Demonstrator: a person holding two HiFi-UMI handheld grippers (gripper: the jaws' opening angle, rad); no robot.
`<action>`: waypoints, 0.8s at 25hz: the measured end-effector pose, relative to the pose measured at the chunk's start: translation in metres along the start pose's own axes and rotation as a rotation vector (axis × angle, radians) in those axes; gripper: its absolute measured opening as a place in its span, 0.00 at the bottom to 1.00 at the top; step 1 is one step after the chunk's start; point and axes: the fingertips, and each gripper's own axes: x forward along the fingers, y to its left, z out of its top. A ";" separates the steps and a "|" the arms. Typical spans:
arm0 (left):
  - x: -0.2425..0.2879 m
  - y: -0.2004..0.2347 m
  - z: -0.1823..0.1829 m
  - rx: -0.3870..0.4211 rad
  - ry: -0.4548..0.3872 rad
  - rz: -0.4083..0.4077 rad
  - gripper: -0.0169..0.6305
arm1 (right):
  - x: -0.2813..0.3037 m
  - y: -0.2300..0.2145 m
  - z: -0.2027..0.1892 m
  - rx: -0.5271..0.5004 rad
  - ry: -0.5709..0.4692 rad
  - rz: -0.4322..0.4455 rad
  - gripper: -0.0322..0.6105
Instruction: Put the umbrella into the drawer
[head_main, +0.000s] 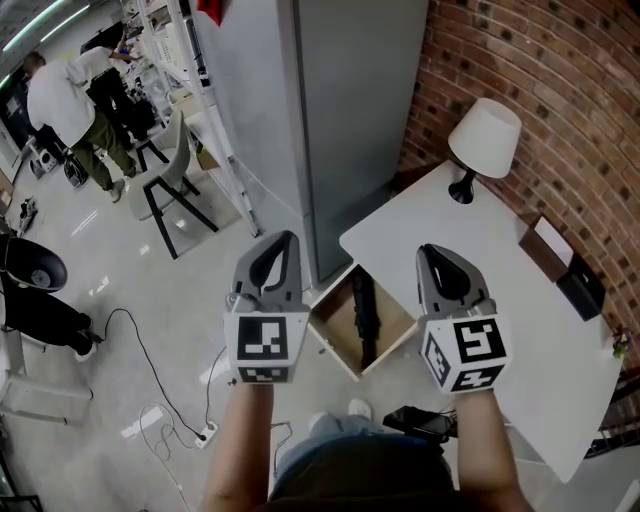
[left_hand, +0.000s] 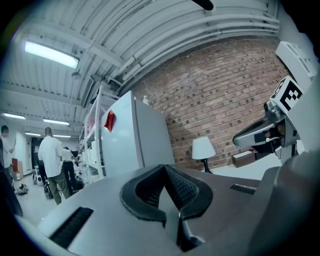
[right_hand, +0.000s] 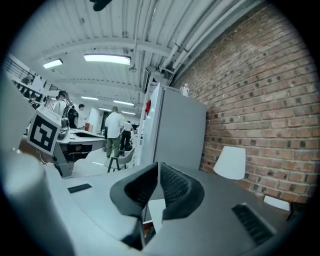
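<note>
Down below your hands, in the open drawer (head_main: 334, 326), lies the umbrella (head_main: 365, 315). It is black, folded up, long and thin. Its long side runs from 12 o'clock to 6 o'clock in the head view. I cannot tell which end is the handle. The drawer sticks out from the white table (head_main: 500, 300). Your left gripper (head_main: 284, 238) is at 9 o'clock from the umbrella and your right gripper (head_main: 432, 250) at 3 o'clock, both held up above it. Both pairs of jaws are pressed together, with nothing between them.

Brick wall (head_main: 560, 90), white table (head_main: 540, 320) with lamp (head_main: 485, 137), grey cabinet (head_main: 360, 120), pale floor (head_main: 200, 280)
</note>
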 end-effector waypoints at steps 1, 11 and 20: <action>-0.001 0.001 0.005 0.007 -0.014 0.003 0.03 | -0.003 -0.002 0.007 -0.015 -0.023 -0.009 0.06; -0.005 0.002 0.049 0.071 -0.153 -0.005 0.03 | -0.022 -0.011 0.054 -0.115 -0.164 -0.072 0.05; -0.013 0.001 0.075 0.125 -0.228 0.002 0.03 | -0.032 -0.011 0.069 -0.174 -0.205 -0.093 0.05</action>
